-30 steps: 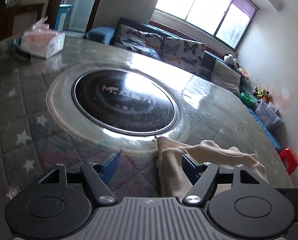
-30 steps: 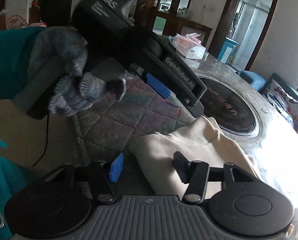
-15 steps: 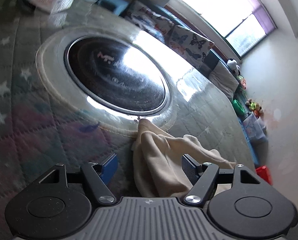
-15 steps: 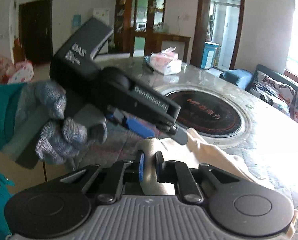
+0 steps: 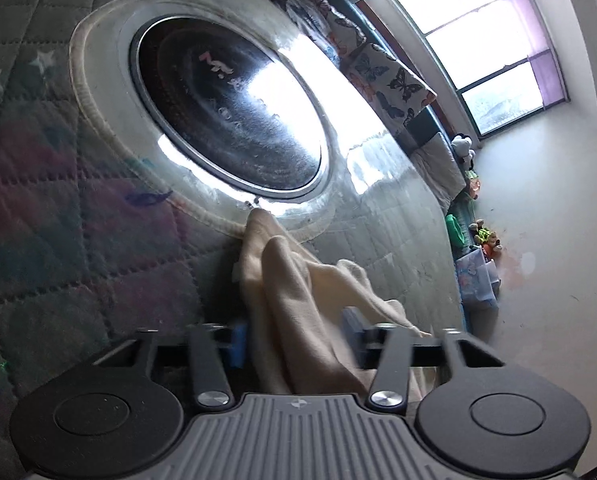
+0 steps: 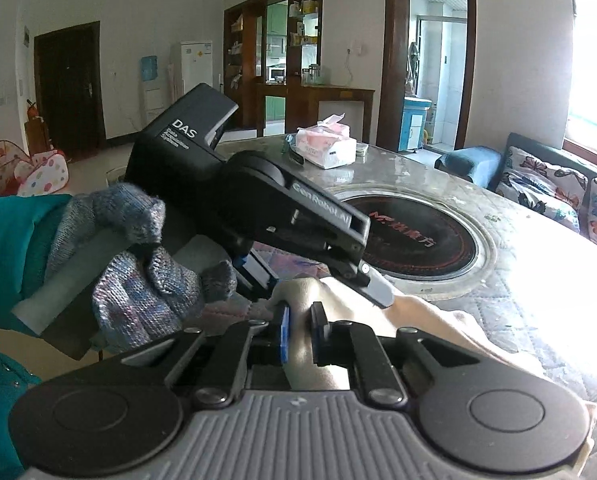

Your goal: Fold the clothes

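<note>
While your right claw [image 6: 300, 330] pinches cream garment [image 5: 298, 304] low centre of frame, left claw [image 5: 294, 338] straddles it wide — cloth soft, light, limp on table [image 5: 78, 240]; grip edge, not bunched middle.

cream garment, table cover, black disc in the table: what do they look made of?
Cream garment: soft knit or fleece-like fabric, matte, draping in rounded folds; right tool pinches a fold.
Table cover: quilted fabric, stitched diamonds and star print; probably under a clear glossy sheet, given the glare.
Black disc: likely glass or polished ceramic with a metal-looking rim; mirror-like window reflection.
</note>
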### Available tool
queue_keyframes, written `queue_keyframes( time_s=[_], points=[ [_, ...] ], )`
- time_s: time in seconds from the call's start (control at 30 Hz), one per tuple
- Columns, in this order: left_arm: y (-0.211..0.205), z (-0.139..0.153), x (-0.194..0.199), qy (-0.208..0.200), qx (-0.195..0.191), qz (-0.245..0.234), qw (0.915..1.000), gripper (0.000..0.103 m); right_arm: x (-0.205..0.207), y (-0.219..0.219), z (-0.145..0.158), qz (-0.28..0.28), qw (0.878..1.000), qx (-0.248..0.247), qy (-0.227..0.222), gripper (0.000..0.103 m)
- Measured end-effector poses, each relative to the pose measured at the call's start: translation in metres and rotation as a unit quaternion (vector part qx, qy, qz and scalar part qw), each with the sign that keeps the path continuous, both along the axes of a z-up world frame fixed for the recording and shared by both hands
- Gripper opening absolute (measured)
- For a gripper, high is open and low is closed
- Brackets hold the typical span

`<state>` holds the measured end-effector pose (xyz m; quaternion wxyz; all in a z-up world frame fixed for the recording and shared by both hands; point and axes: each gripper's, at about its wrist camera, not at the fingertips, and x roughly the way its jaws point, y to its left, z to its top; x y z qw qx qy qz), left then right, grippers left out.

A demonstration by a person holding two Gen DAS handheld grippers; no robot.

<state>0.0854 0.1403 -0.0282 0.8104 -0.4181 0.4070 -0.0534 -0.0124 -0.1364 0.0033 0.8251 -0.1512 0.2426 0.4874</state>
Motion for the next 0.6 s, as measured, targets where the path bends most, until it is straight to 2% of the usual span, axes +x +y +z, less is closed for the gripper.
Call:
queue_keyframes(
  time_s=[0.1,0.2,0.3,0.43,0.6],
  points=[
    [0.004,-0.005,0.001,0.007,-0.003,0.002,1.0000,0.020,0.000,-0.001,-0.002,-0.004,1.000,0.002,0.006,0.012],
    [0.005,-0.005,0.001,0.004,0.003,-0.002,1.0000,0.019,0.001,-0.008,-0.003,-0.014,1.000,0.005,0.011,0.020],
    [0.004,-0.003,0.000,0.001,0.009,-0.006,0.9999,0.019,0.007,-0.024,-0.002,-0.046,0.999,0.017,0.023,0.023],
    [0.003,-0.001,-0.001,-0.002,0.019,-0.012,0.9998,0.019,0.023,-0.054,-0.005,-0.128,0.991,0.009,0.023,0.028],
    [0.001,0.001,-0.002,-0.007,0.030,-0.019,0.9993,0.019,0.053,-0.103,-0.019,-0.251,0.967,0.004,0.031,0.037]
  ],
)
